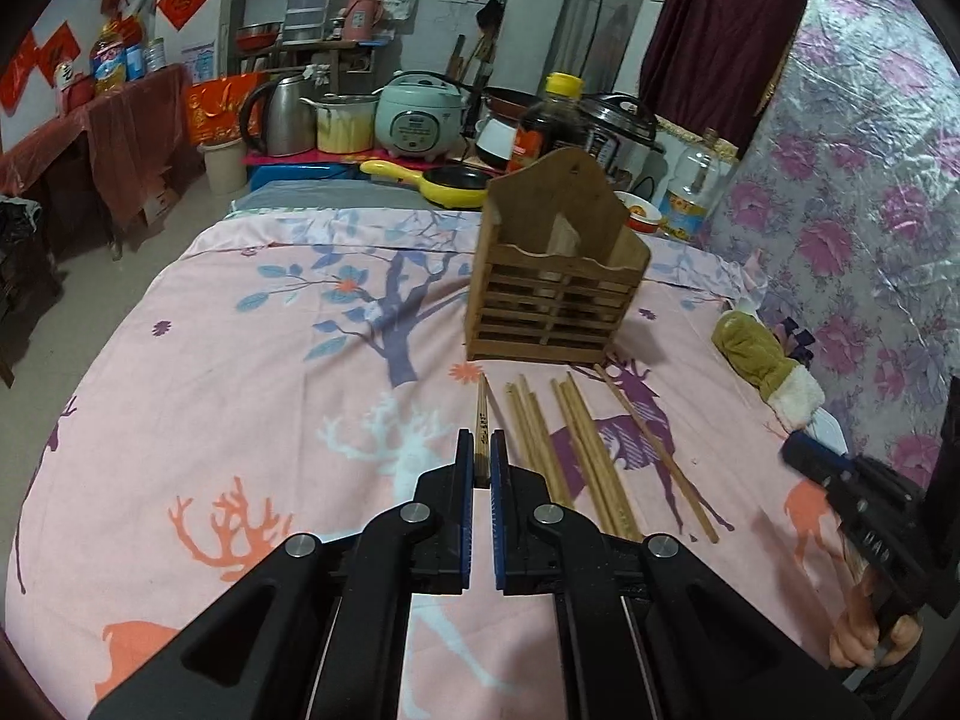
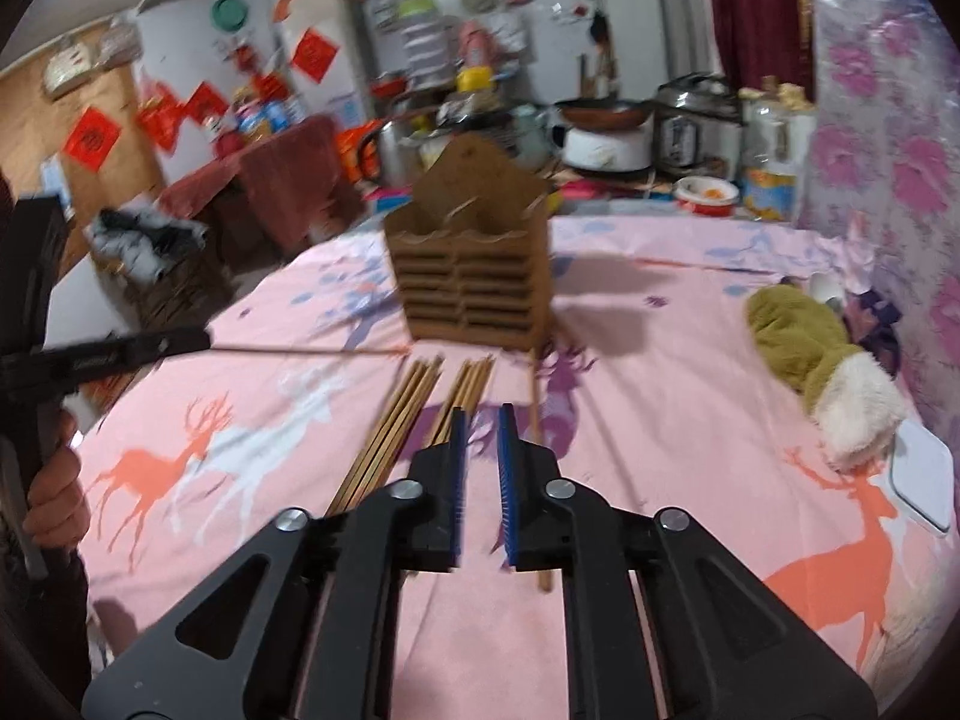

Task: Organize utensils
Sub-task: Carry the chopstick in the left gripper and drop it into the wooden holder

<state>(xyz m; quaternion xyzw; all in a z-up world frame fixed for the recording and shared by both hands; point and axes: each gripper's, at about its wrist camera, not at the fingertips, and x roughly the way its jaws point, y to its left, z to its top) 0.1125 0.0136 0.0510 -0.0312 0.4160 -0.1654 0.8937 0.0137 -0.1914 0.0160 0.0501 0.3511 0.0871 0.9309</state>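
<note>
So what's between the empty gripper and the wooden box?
Chopsticks: the loose chopsticks lie on the pink sheet between the right gripper and the wooden holder, seen in the right wrist view.

Near end of the held chopstick (image 1: 481, 420) hidden between the left gripper's (image 1: 480, 450) fingers (image 1: 463, 468); motion-blurred wooden holder (image 2: 471, 276)
</note>
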